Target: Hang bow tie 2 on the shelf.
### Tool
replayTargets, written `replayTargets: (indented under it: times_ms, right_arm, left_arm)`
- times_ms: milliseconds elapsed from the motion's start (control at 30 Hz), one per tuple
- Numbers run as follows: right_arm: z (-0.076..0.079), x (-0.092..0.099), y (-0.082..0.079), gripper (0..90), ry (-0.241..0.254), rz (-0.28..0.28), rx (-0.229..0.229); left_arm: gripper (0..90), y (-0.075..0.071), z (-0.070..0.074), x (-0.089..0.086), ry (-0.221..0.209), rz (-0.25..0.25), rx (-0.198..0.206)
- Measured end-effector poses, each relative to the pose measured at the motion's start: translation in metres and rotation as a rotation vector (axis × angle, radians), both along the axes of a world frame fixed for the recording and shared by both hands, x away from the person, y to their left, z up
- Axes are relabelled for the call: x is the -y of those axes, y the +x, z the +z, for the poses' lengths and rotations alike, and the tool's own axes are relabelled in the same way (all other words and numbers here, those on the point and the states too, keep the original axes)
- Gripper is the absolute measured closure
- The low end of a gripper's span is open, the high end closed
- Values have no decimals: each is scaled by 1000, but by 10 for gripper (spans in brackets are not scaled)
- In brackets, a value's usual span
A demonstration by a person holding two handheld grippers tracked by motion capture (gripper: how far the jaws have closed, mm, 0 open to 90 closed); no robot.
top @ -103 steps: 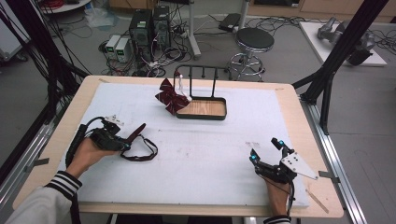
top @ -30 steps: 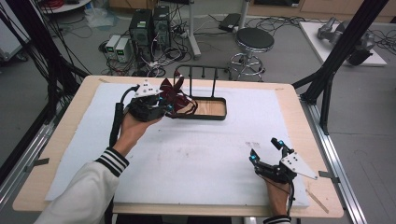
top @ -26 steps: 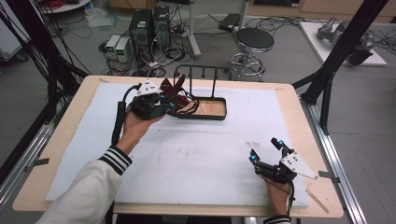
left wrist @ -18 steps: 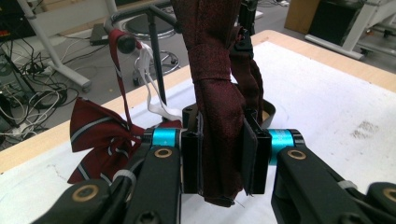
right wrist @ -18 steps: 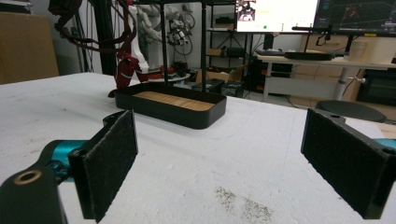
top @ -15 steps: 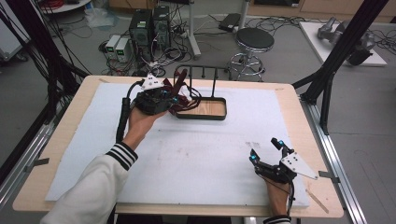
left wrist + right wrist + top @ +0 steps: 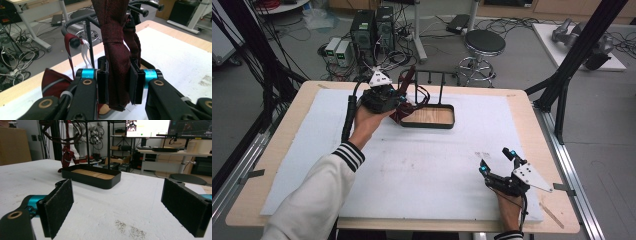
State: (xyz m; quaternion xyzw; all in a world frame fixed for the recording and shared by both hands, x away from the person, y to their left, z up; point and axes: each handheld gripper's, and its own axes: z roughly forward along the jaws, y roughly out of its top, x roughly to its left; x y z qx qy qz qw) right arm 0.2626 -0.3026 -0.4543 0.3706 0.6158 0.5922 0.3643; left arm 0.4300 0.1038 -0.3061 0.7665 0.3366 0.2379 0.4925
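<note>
A dark red necktie (image 7: 116, 47) hangs over the black rack (image 7: 432, 75), which rises from a wooden-floored tray (image 7: 452, 117) at the back middle of the table. My left gripper (image 7: 119, 82) is shut on a folded length of the tie, with the pads pressing it from both sides. In the high view the left gripper (image 7: 398, 102) is held above the tray's left end, the tie (image 7: 410, 80) rising beside it. A wider striped part of the tie (image 7: 53, 80) droops below. My right gripper (image 7: 496, 160) rests open near the front right; its pads (image 7: 60, 207) hold nothing.
A white mat (image 7: 427, 165) covers most of the wooden table. From the right gripper view the tray (image 7: 110, 181) lies ahead across bare mat. Behind the table stand a stool (image 7: 484, 42) and computer cases (image 7: 372, 25). Black frame posts (image 7: 572, 65) flank the right side.
The left hand came from the table's left to the tie by the rack, shut on it, then carried it right and slightly up. The right gripper has stayed put.
</note>
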Motion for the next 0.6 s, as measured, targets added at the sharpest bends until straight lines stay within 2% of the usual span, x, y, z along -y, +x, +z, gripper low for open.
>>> replayTargets:
  times_ms: [233,400,600]
  right_arm:
    - [0,0,0,103,1,-2,-1]
    - [0,0,1,103,-2,-1,6]
    - [0,0,0,103,2,-2,1]
  left_arm:
    - [732,14,2,2,11,-9,0]
    - [732,19,2,5,-19,2,-8]
    - [732,25,-2,13,-29,20,-16]
